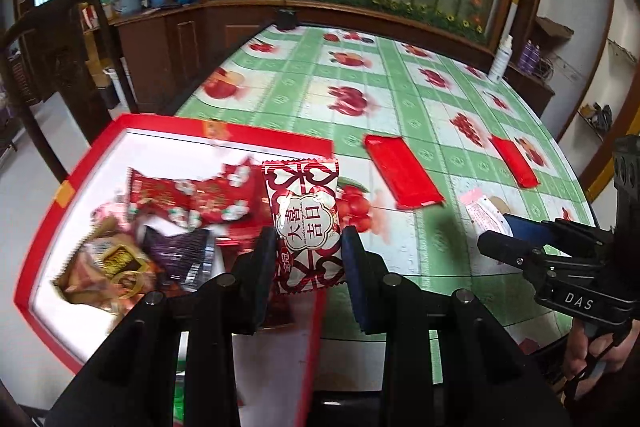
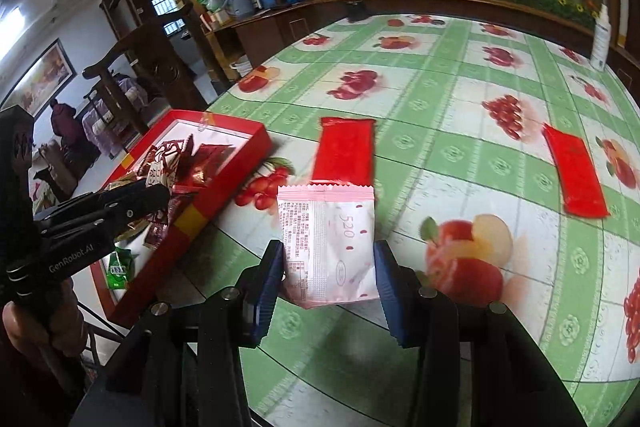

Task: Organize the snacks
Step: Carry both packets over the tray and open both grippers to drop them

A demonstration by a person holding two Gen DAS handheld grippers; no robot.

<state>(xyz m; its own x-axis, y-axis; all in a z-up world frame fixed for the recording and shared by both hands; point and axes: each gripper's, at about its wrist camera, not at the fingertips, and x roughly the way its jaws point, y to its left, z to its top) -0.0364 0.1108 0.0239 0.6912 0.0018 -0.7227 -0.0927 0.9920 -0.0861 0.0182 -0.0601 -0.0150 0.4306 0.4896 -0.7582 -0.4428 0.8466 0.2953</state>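
The left gripper (image 1: 308, 259) pinches a red-and-white snack packet (image 1: 305, 223) in its fingers above the red box (image 1: 44, 223) at the tabletop's (image 2: 440, 99) left edge. The right gripper (image 2: 328, 275) clamps a pink packet (image 2: 328, 243) nearby. Next, likely lowering each into the box.

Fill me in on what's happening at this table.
A person is sorting snacks with a hand-held gripper in each hand. The left gripper is shut on a red-and-white patterned packet, held above the edge of the red box that already has a pile of snacks in it. The right gripper is shut on a pink-and-white packet over the green tablecloth. Two red packets lie flat on the cloth.
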